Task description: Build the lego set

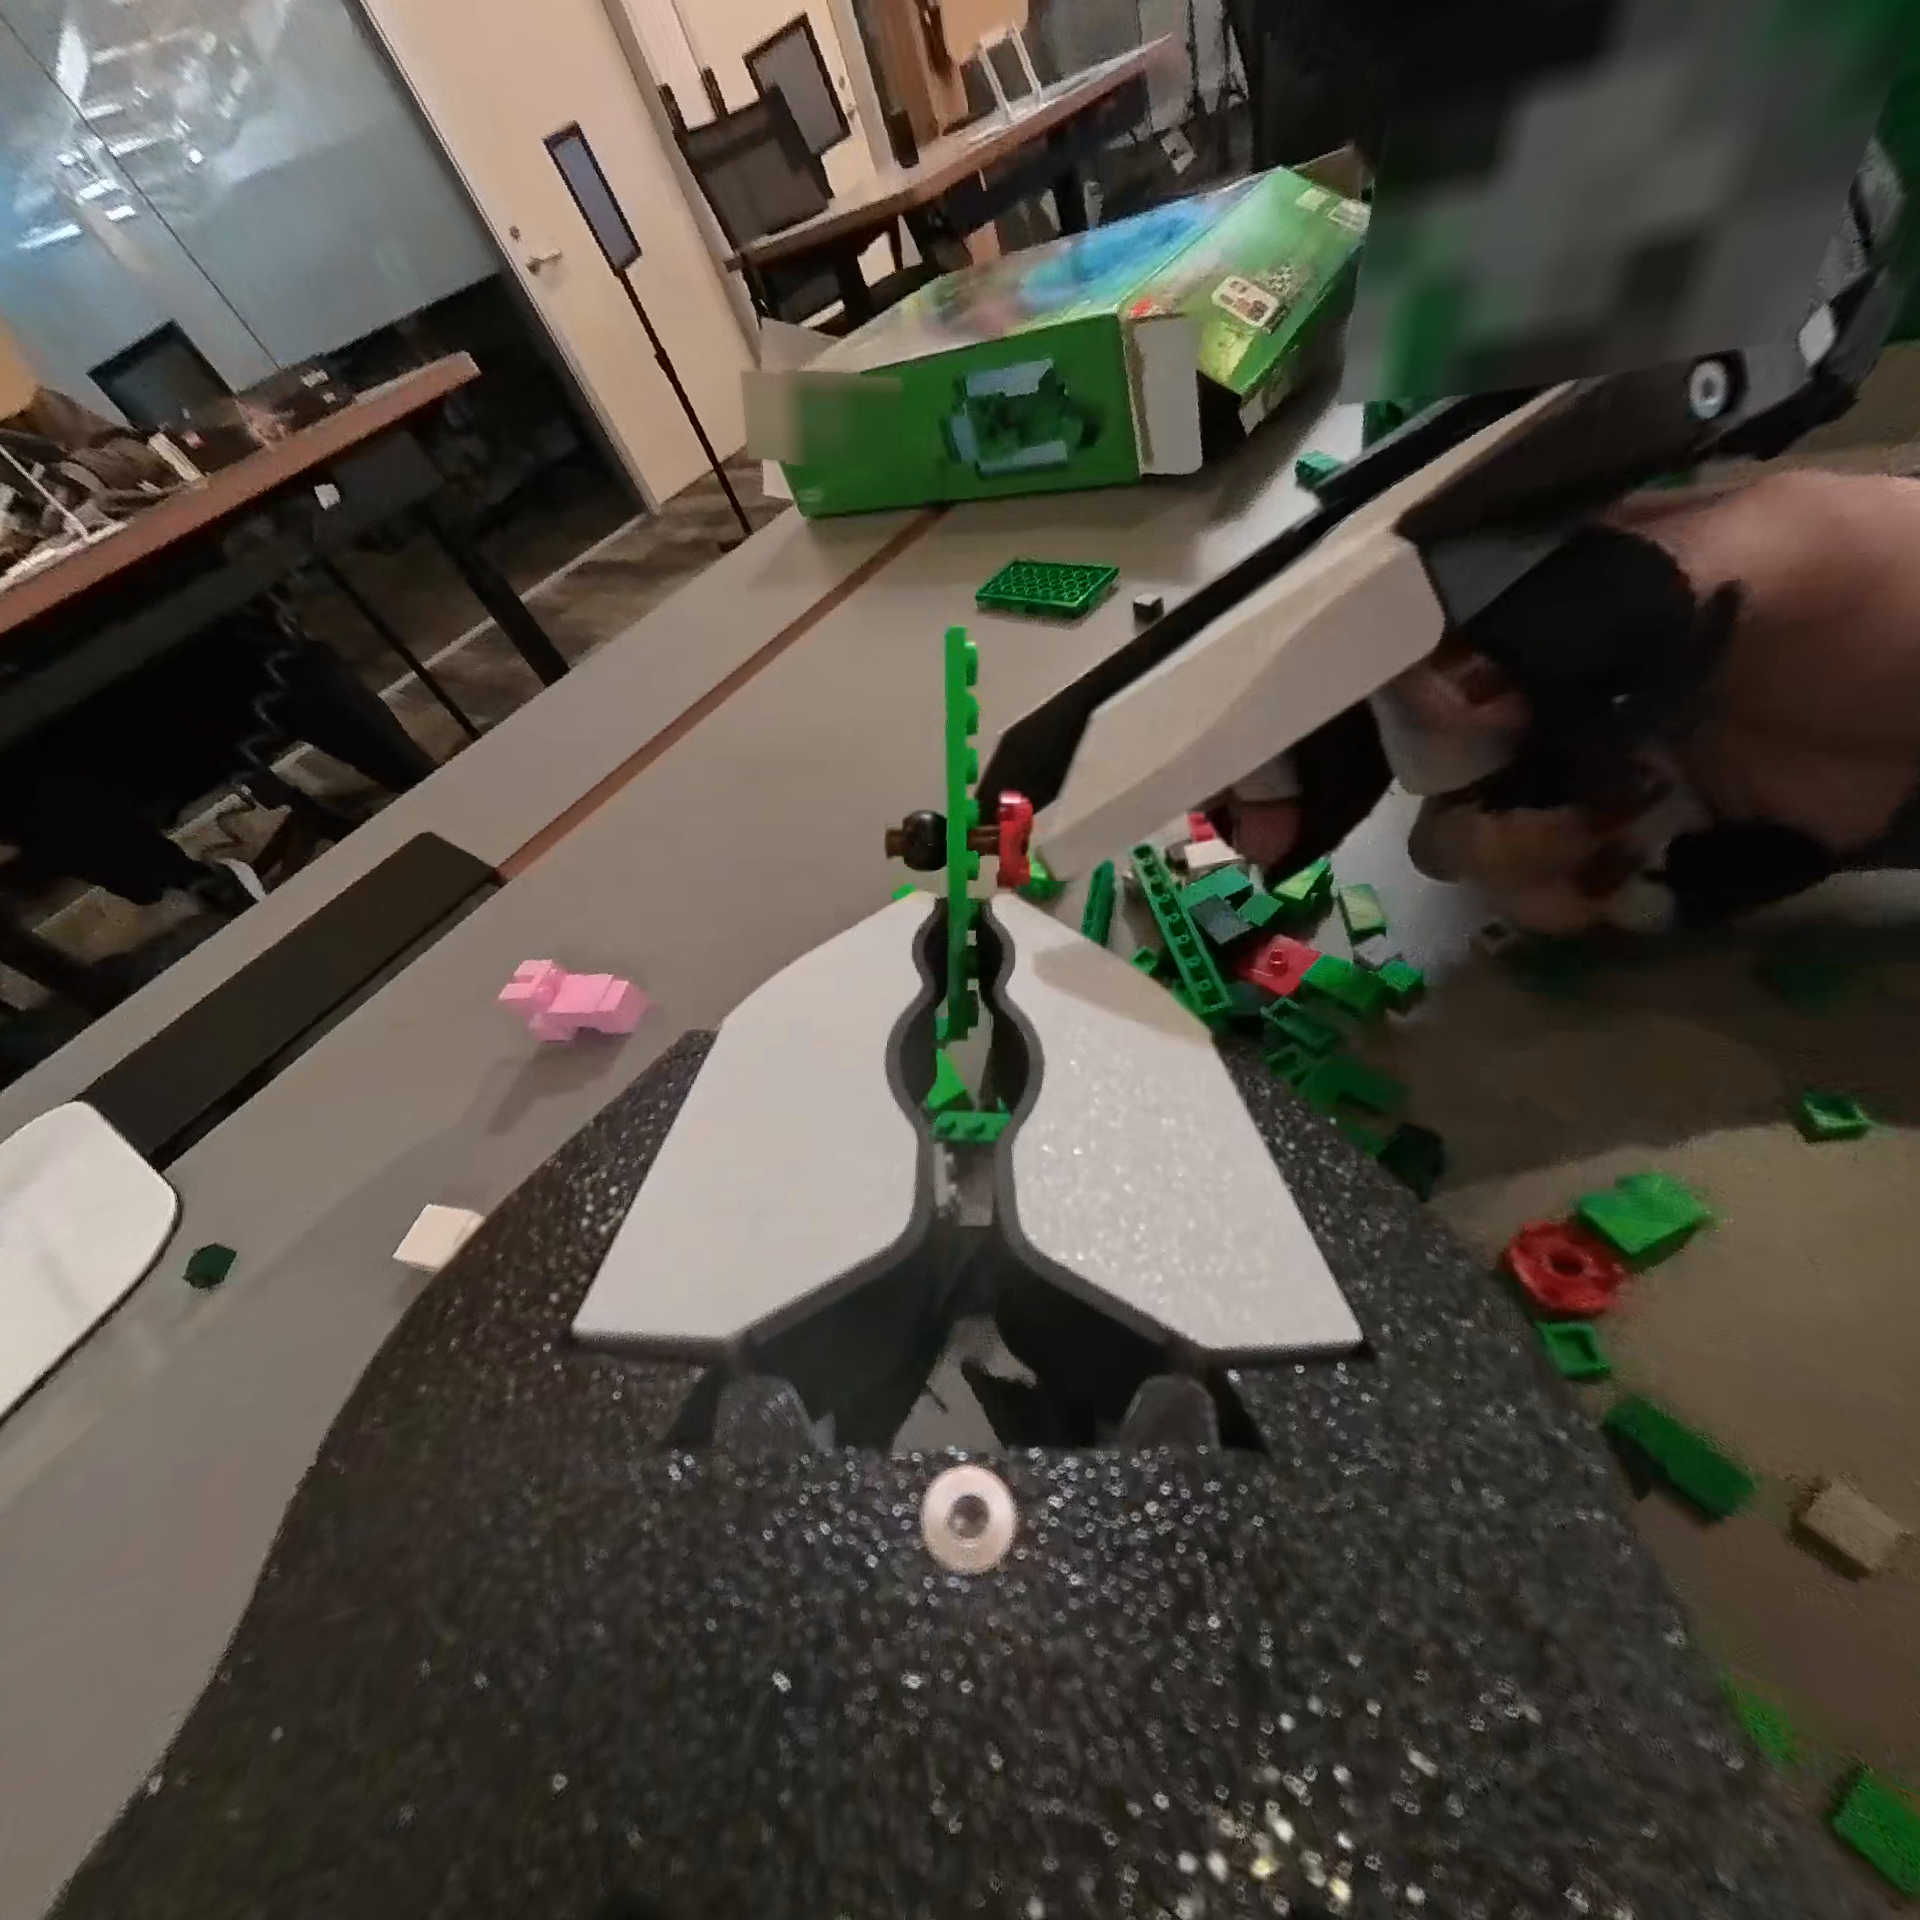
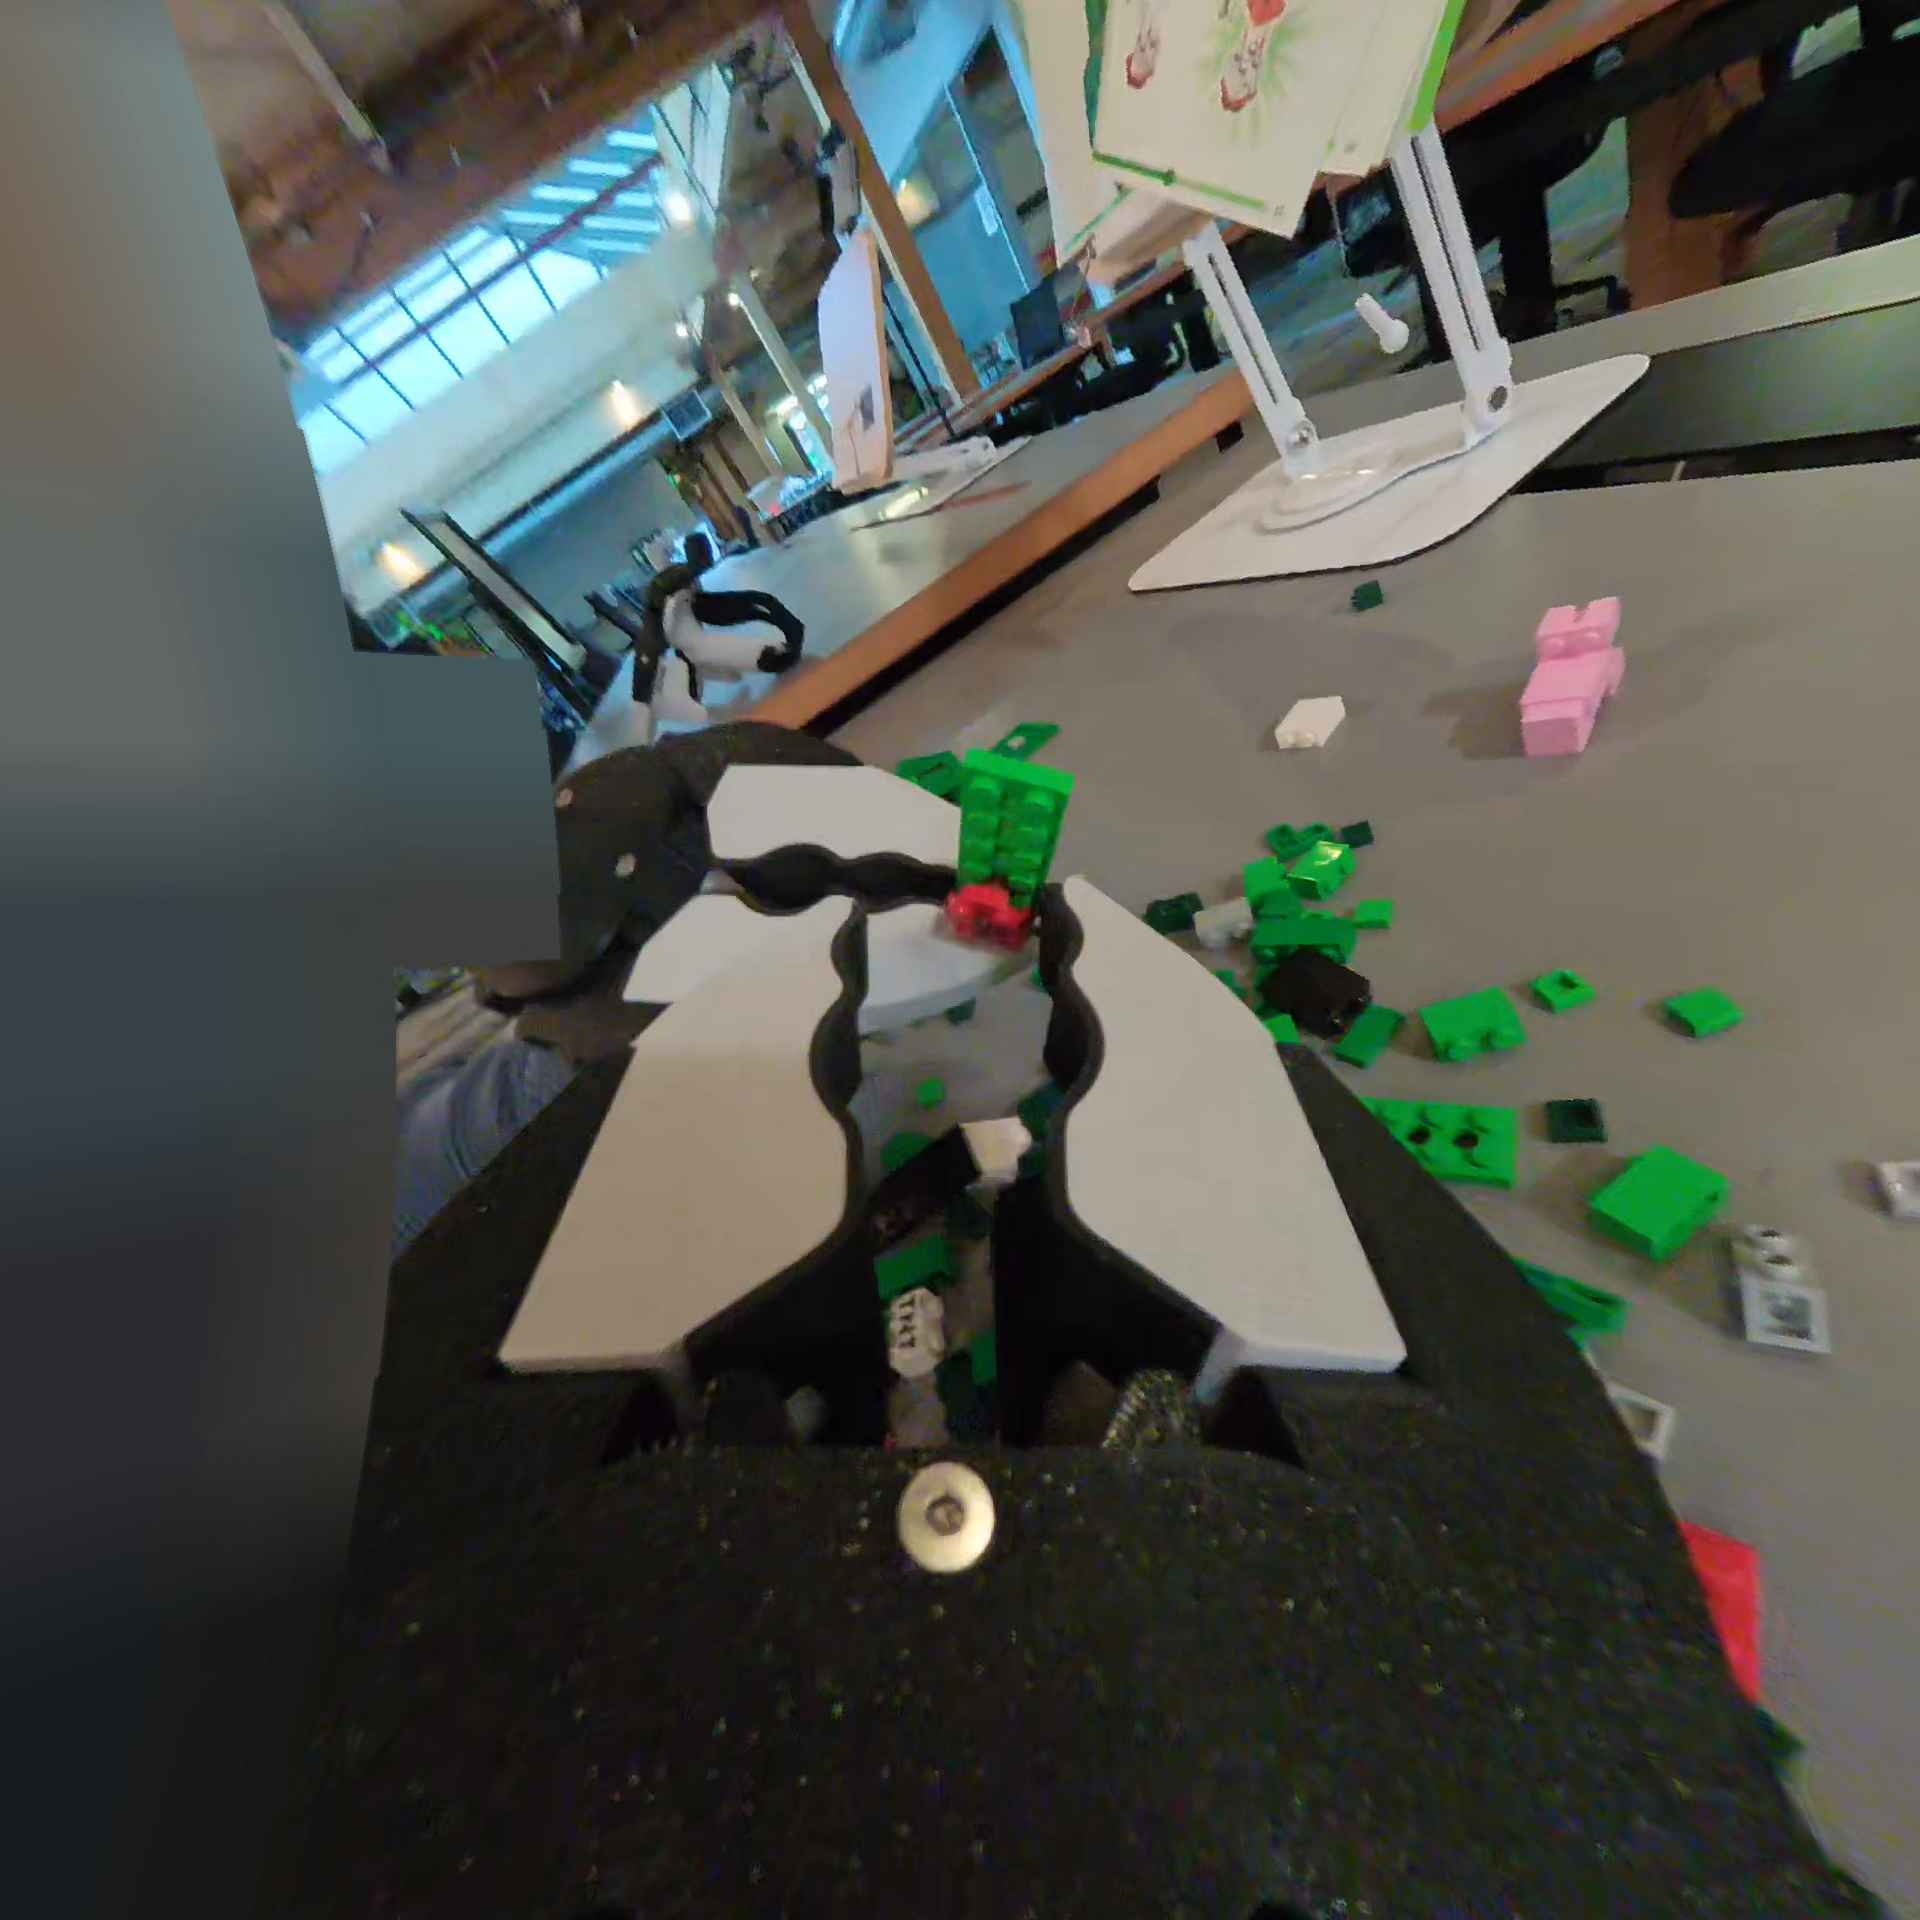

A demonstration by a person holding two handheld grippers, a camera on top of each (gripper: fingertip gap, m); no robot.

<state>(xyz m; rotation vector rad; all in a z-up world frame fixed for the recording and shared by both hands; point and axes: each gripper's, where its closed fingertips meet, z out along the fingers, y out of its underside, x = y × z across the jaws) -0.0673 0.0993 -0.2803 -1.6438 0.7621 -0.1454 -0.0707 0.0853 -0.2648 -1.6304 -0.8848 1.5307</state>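
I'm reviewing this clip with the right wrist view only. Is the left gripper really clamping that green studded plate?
Observer: Yes. In the left wrist view the left gripper is shut on the green plate, which stands upright, edge toward the camera.
Operator: Anything on the plate's back?
Observer: A black round piece sticks out of the side opposite the red piece.
Operator: Where is the set's box?
Observer: A green box lies on the table beyond the plate, with an end flap open.
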